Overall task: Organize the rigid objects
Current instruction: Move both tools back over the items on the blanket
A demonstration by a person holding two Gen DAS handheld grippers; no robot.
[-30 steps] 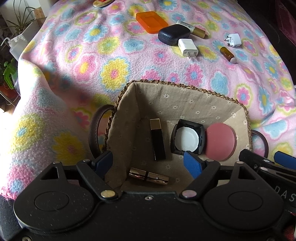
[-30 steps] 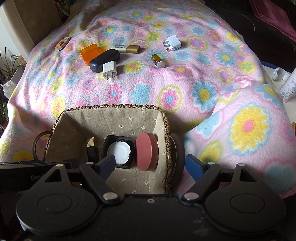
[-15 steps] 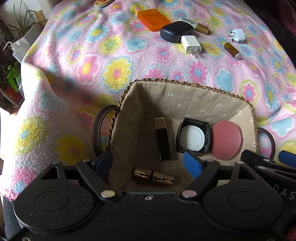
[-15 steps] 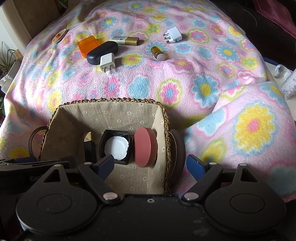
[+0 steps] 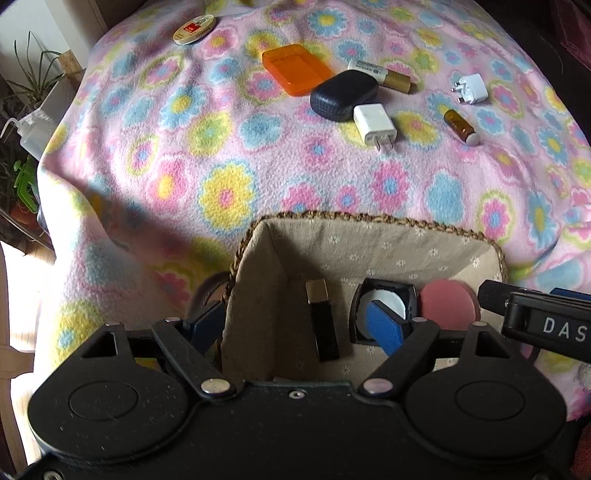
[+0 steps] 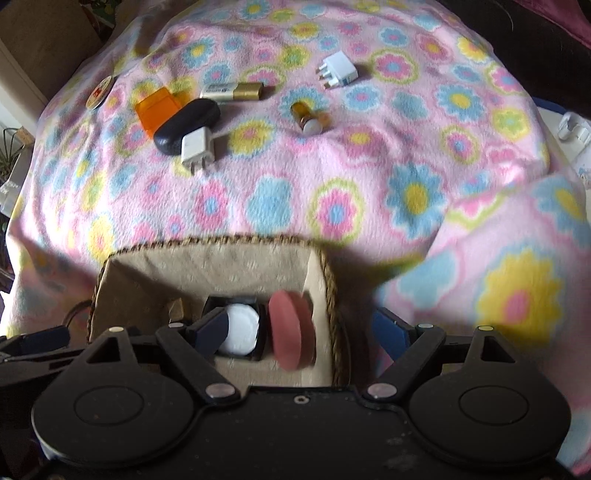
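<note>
Both hand-held grippers gape empty over the fabric-lined woven basket (image 5: 373, 221); right view blurred.

From the right wrist the whole near scene smears: the basket (image 6: 325, 266) rim and the pink round case (image 6: 291, 336) blur at their edges. The left gripper (image 5: 295, 325) body hides the basket's near wall and floor, and one blue finger (image 5: 384, 328) covers part of the black compact (image 5: 388, 295). The badge (image 5: 194, 29) print is too small to read. The right gripper (image 5: 535, 314) is cut by the frame's edge there.
</note>
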